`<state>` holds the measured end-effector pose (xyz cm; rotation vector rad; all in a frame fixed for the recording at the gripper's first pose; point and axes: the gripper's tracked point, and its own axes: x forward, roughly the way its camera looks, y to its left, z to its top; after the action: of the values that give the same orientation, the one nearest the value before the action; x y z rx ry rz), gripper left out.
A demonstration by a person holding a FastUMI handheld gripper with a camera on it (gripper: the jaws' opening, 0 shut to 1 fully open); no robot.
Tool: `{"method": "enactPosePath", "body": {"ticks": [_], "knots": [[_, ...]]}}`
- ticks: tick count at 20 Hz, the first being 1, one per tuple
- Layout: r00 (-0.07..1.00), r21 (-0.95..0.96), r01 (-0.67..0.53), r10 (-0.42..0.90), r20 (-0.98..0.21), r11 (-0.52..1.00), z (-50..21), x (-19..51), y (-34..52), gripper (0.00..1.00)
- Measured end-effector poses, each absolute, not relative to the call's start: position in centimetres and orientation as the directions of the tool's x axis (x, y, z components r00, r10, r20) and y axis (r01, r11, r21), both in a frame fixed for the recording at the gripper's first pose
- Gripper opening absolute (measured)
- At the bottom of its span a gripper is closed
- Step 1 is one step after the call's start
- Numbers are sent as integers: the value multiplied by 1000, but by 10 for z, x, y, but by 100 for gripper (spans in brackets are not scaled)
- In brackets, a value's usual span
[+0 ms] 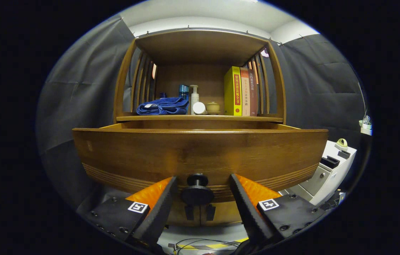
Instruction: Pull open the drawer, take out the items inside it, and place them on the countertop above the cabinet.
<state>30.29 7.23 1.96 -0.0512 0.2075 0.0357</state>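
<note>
Between the parted jaws, drawer knob (197, 191), untouched, drawer (200, 156) ajar

The drawer (200, 152) is brown wood with thin lines near the bottom. Its knob (197, 191) is black. The towel (163, 106) is blue. One book (232, 91) is yellow.

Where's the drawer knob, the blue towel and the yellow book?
drawer knob (197, 194): gripper view, round front face, between the open fingers.
blue towel (162, 106): gripper view, folded middle.
yellow book (233, 91): gripper view, spine.
</note>
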Motion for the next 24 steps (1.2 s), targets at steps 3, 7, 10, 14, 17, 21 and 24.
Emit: {"method": "enactPosePath", "body": {"ticks": [3, 7, 10, 14, 17, 21, 24], "knots": [[974, -40, -38, 28, -227, 998, 19, 309, 73, 98], [969, -45, -42, 30, -247, 998, 20, 329, 74, 98], [970, -60, -46, 31, -240, 997, 24, 349, 74, 98], [967, -30, -42, 33, -252, 999, 23, 370, 77, 98], [965, -35, -43, 32, -259, 998, 23, 389, 78, 98], [963, -37, -45, 33, -269, 998, 22, 412, 79, 98], [963, -36, -45, 34, -269, 998, 21, 423, 80, 98]]}}
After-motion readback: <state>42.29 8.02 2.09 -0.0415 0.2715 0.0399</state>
